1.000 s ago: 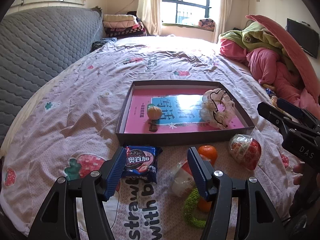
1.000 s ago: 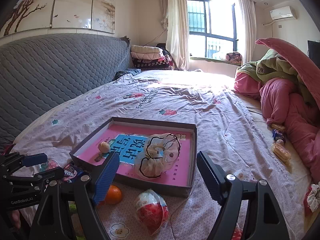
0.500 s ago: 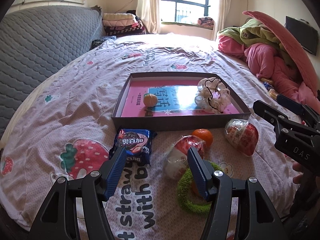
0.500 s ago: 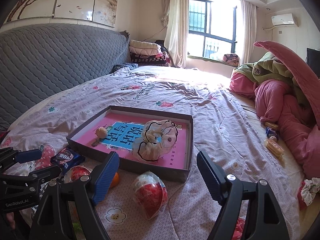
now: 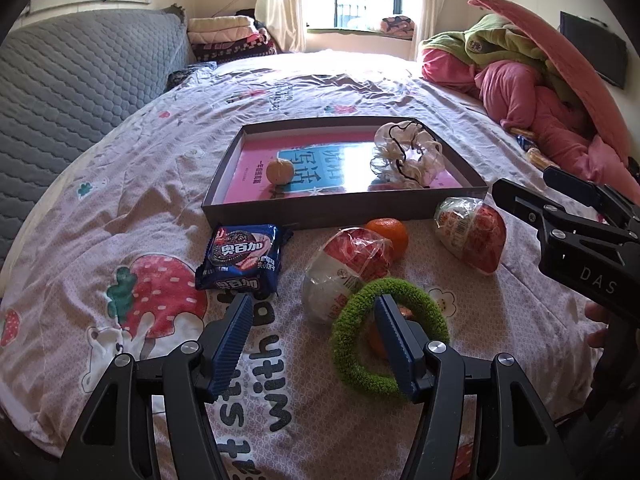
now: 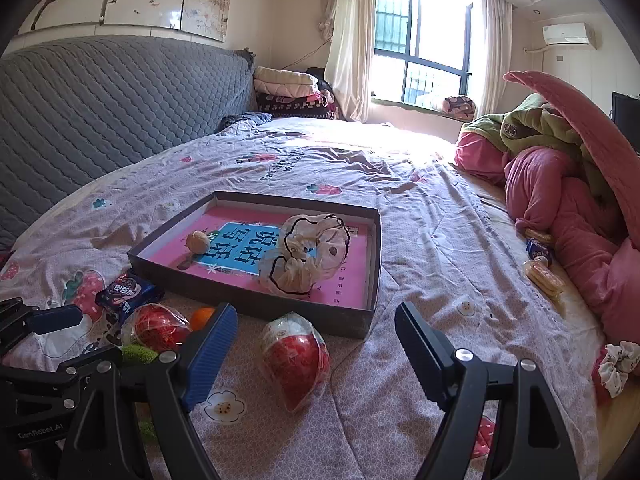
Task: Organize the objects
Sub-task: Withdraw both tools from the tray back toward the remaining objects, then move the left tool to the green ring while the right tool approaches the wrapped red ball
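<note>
Green and fuzzy, the ring (image 5: 390, 334) is lying on the bedspread (image 5: 120, 184) just under the left gripper (image 5: 314, 334), whose jaws are standing apart and holding nothing. Right gripper (image 6: 316, 354) is hanging open too (over a wrapped red ball (image 6: 294, 358)), near the box (image 6: 256, 302).

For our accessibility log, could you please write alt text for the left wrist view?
The open left claw hovers over a bed, near a cookie pack, green ring, orange and two wrapped balls, before a tray.
</note>
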Demonstrator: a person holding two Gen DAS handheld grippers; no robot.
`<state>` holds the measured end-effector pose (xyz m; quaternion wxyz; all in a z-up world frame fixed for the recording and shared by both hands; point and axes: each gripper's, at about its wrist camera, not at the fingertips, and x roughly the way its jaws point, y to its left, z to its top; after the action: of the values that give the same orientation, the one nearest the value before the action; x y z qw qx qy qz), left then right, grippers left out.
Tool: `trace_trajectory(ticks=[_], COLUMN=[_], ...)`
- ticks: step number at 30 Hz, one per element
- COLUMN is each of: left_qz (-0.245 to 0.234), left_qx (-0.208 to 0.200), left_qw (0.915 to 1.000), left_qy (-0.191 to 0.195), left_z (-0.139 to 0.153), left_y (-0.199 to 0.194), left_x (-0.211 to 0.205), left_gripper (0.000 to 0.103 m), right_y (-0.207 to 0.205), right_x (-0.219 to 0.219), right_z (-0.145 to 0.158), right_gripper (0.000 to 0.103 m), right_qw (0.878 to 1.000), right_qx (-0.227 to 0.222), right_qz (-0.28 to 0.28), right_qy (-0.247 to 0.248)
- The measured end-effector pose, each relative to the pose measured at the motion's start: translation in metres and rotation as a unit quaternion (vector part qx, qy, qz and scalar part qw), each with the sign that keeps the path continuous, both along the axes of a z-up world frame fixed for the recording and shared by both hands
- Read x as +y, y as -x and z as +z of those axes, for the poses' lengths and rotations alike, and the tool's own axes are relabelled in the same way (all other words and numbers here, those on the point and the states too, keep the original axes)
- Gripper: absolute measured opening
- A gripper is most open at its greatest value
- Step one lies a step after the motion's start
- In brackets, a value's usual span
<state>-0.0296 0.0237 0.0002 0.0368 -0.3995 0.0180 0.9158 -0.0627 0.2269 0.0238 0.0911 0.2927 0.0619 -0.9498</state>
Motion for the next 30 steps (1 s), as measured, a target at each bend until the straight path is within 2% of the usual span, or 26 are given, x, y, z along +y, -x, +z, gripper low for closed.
trace_trajectory(ticks=[9, 30], left_qz=[-0.001, -0.001], left_qx=[-0.017, -0.051], left_qw=[0.9998, 0.9986], left_qy=[-0.004, -0.013], left_z=[-0.009, -0.037], left_y=[-0.002, 0.006], left_x=[-0.004, -0.007], left_gripper=[0.065, 0.065], right_y=[-0.004, 0.01], right_x=[0.003, 0.0], right_z=[-0.005, -0.036], right_gripper=[0.081, 0.081], right_qw=[1.0, 0.998], right_qx=[-0.009, -0.056], right_qz=[-0.001, -0.002], right_qy=[0.0, -0.016])
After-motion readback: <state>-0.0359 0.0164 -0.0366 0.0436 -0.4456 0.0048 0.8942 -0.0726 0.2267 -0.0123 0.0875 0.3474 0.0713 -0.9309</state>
